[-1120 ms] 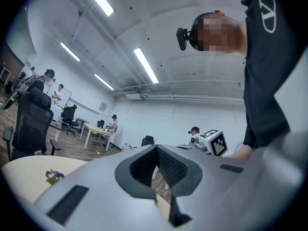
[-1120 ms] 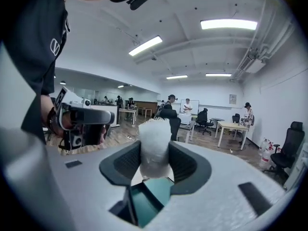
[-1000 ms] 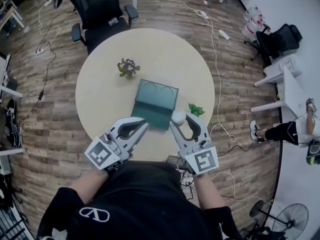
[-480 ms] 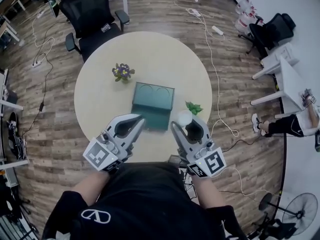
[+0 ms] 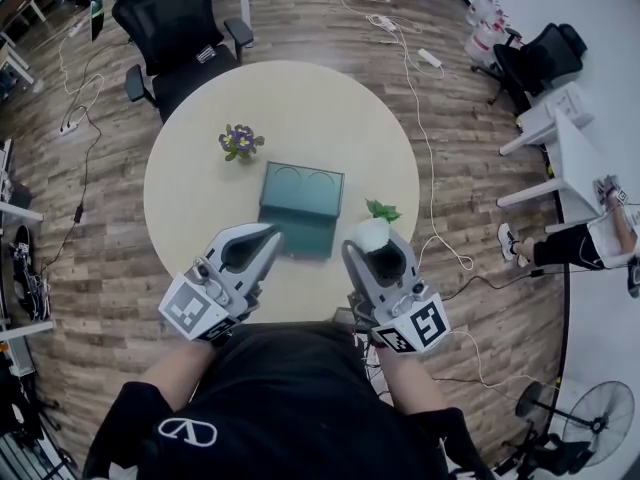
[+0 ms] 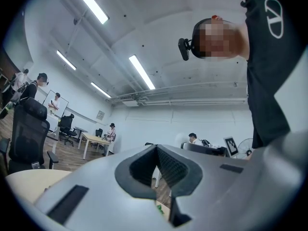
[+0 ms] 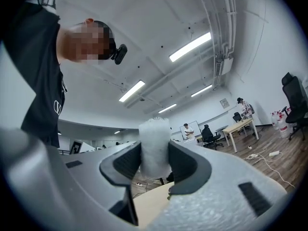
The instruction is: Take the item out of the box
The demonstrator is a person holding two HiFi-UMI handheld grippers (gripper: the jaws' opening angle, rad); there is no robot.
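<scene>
Gripping white item [image 7: 154,138], right hand-held gripper [image 7: 155,163]; box [image 5: 300,206] overhead only.

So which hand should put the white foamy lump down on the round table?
Right. The right gripper clamps the white foam lump beside the open dark green box, over the round beige table; the left gripper is shut, empty.

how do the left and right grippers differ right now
The right gripper grips a white item between its jaws; the left gripper holds nothing. The left gripper's jaws are together; the right gripper's stand apart on the item. In the head view the left gripper's tip is at the green box's near edge, the right gripper's beside the box, by a green sprig. Both are grey with a marker cube.
</scene>
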